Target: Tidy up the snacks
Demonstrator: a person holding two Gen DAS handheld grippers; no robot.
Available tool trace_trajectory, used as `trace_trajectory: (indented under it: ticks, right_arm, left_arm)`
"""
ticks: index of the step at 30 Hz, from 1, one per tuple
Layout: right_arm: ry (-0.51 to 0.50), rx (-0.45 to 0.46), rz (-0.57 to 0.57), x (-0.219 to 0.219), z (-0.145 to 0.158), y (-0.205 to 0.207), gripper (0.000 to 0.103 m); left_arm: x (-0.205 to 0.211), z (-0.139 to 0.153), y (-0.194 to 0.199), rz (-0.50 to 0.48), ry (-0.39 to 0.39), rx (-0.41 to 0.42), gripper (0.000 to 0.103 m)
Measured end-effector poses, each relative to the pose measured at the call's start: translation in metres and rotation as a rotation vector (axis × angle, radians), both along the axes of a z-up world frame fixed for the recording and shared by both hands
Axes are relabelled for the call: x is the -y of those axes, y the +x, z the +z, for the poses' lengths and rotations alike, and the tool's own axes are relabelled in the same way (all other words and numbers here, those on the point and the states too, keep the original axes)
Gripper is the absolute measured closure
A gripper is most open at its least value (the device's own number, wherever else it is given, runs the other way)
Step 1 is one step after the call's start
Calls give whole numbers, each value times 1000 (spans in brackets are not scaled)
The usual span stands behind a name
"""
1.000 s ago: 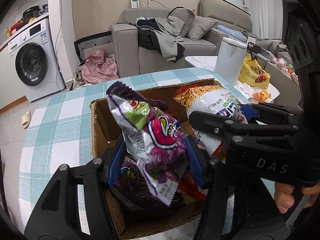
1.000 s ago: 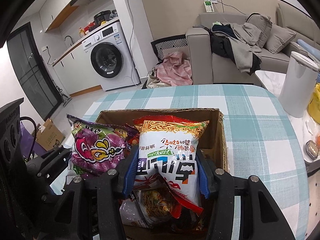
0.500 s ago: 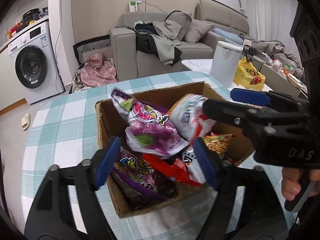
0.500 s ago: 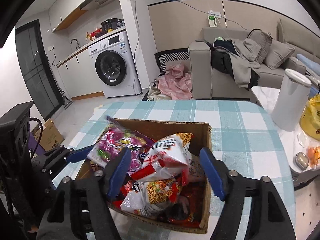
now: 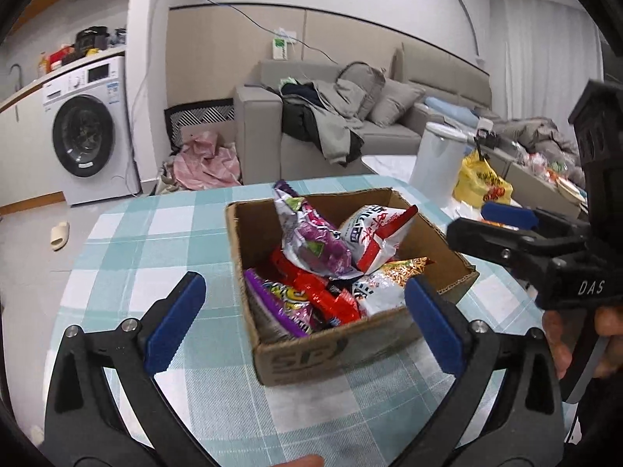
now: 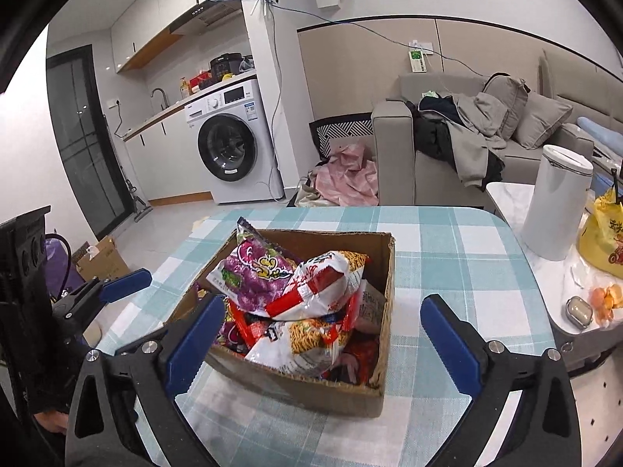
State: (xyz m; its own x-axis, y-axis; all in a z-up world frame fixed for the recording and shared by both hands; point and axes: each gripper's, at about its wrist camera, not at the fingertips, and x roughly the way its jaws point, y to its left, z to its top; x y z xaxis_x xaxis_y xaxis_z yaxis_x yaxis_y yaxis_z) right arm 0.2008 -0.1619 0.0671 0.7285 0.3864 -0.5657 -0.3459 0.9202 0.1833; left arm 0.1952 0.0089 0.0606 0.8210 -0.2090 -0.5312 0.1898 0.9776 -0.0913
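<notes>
Left tool (image 5: 301, 303) released, empty, spread wide; right tool (image 6: 323, 332) likewise. Cardboard box (image 5: 335, 350) of snack bags on the checked desk (image 5: 155, 233), straight ahead of both, below and apart. Purple bag (image 6: 253, 272) topmost, toward the left tool; white-red bag (image 6: 327, 288) toward the right.

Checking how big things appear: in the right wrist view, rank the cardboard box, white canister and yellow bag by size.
1. cardboard box
2. white canister
3. yellow bag, partly cut off at the frame edge

The box is nearest, so its lead may be exaggerated.

Bright, even light; warped fisheye edges
</notes>
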Motion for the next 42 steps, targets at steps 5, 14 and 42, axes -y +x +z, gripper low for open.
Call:
trace_trajectory:
  ticks: [5, 14, 42]
  right_arm:
    - [43, 19, 4, 11, -3, -20, 0]
    - [68, 56, 5, 22, -14, -51, 0]
    - [38, 254, 13, 22, -50, -105, 0]
  left_arm:
    - [-12, -3, -28, 17, -13, 16, 1]
    - [-31, -14, -64, 77, -15, 81, 1]
    - [-45, -51, -98, 132, -31, 178, 1]
